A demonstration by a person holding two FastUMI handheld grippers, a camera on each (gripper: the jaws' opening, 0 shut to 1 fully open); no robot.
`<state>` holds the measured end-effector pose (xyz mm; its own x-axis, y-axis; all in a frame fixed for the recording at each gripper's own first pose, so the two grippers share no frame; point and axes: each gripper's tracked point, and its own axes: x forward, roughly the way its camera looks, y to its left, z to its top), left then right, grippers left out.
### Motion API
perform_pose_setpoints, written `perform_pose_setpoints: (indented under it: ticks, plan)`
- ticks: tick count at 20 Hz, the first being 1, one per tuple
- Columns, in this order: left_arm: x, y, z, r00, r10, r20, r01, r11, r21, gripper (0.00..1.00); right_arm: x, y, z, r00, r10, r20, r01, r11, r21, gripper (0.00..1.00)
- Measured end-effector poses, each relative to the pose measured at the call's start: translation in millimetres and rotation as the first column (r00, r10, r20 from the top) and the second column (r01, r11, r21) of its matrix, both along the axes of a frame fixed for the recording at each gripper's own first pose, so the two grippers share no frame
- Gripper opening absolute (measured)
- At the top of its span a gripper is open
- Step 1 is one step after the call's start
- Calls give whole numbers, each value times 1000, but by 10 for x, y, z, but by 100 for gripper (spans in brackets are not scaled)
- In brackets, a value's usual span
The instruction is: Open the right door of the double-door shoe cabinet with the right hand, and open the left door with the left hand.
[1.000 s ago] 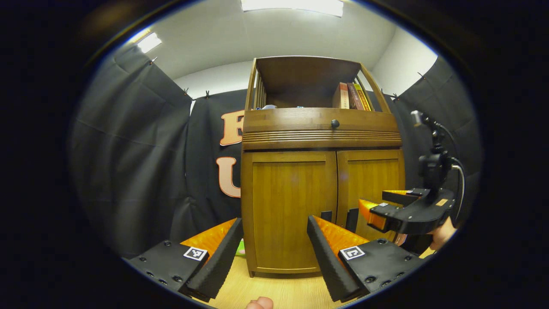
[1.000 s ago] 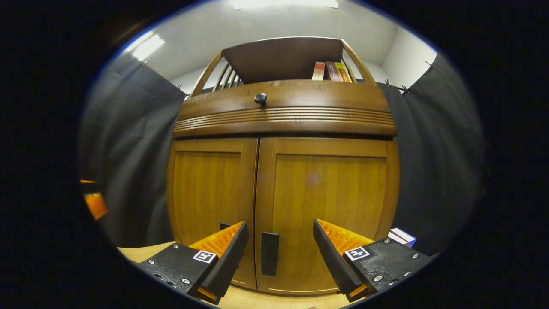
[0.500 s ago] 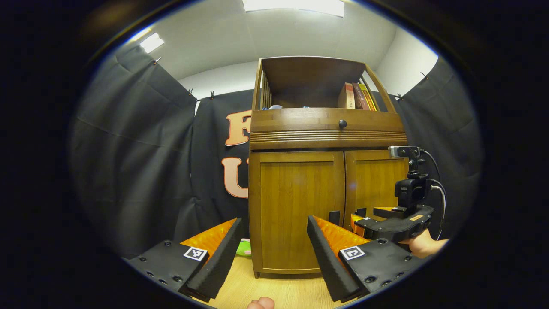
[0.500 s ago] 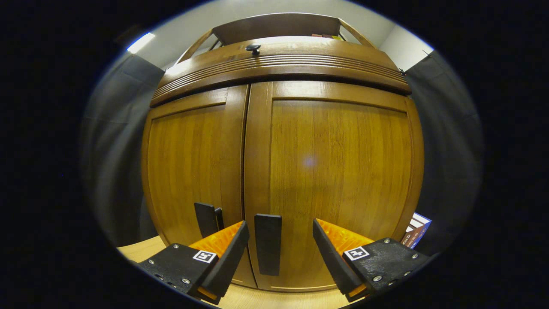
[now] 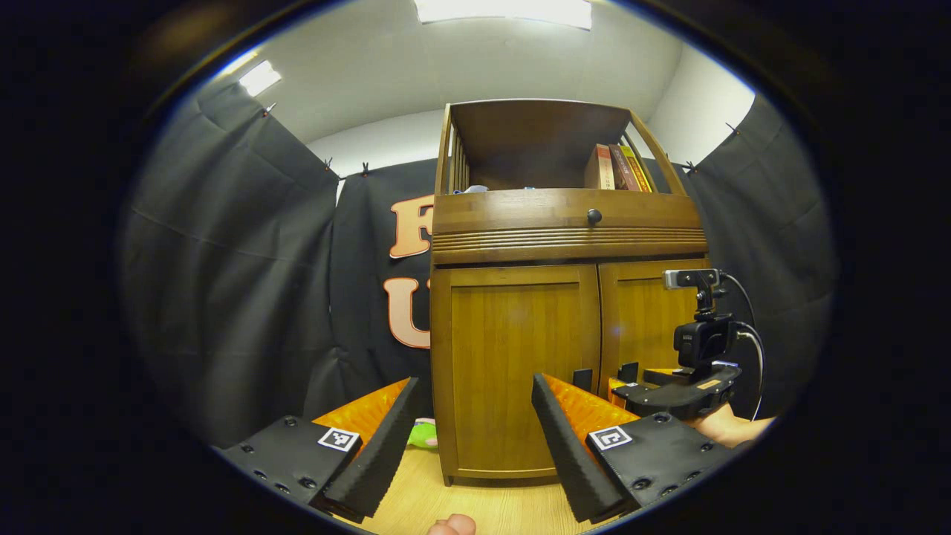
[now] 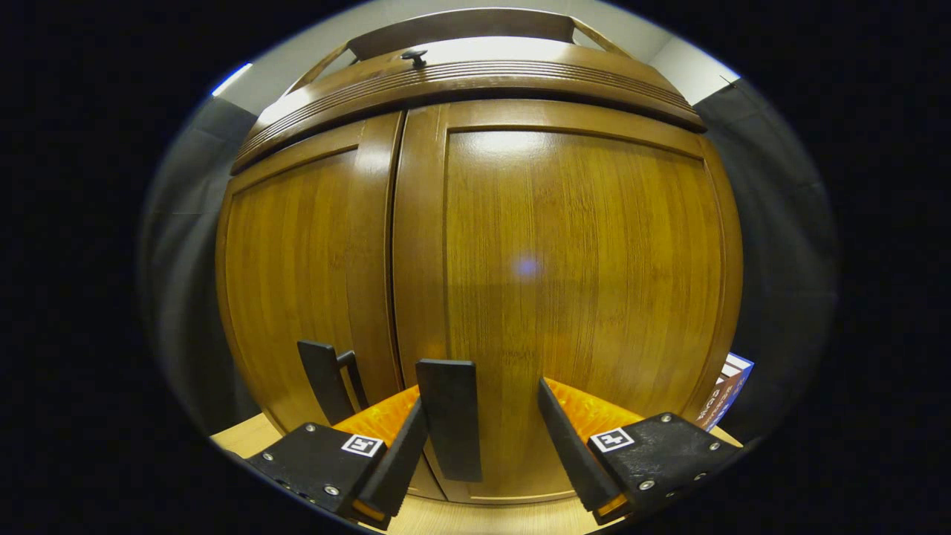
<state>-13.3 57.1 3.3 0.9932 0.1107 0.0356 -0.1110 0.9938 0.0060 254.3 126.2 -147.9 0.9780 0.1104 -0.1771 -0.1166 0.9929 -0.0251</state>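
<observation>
— Where's the shoe cabinet (image 5: 565, 297)?
— On the desk (image 5: 475, 505), both doors shut; books (image 5: 617, 167) on its open top shelf.
— Jaws?
— Left gripper (image 5: 472, 431) wide; right gripper (image 6: 483, 435) wide around the right door's handle (image 6: 449, 420).

Bright, even light comes from a long white ceiling light panel (image 5: 504, 10) and a smaller one (image 5: 258, 74) to its left in the left gripper view. Both views are sharp at centre and bend strongly toward the edges. In the right gripper view, the glossy brown wooden cabinet door (image 6: 579, 297) bulges and carries a faint bluish glare spot mid-panel.
</observation>
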Motion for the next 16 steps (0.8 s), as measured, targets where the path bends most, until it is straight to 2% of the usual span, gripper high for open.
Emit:
perform_pose_setpoints:
  ticks: [1,2,3,4,7,8,11,12,14,15,16]
  plan:
    - [8,-7,-7,1000,-2,-2,2,1000,0,95,-1,52,3,1000,6,10,-6,1000,16,92]
    - [16,-12,-4,1000,-4,-3,4,1000,-1,95,-12,84,-22,1000,11,6,-11,999,33,78]
    - [14,-30,-11,1000,-10,-7,10,1000,-4,95,-19,126,-27,1000,24,4,-24,998,51,77]
    - [7,-42,-16,1000,-15,-11,15,1000,-8,95,-25,211,-53,998,56,0,-56,996,69,63]
    - [4,-94,-45,999,-31,-29,30,999,-33,95,-35,200,-24,995,92,31,-92,996,10,21]
    - [8,-121,-28,999,-41,-27,40,998,-41,96,-21,214,-48,995,95,18,-95,995,24,30]
    - [25,-105,32,999,-26,-29,26,1000,-17,96,-40,231,-62,994,105,-7,-104,994,42,29]
    - [25,-103,80,1000,-23,-21,22,1000,-5,97,-52,231,-58,994,111,-7,-110,993,32,38]
    - [14,-148,141,1000,-26,-6,26,1000,2,98,-66,236,6,992,124,5,-124,992,10,19]
    - [17,-163,135,1000,-27,-6,27,1000,2,97,-57,241,23,992,129,3,-129,992,10,26]
    - [13,-184,135,1000,-30,-9,30,1000,1,96,-59,245,41,991,134,-4,-134,991,17,17]
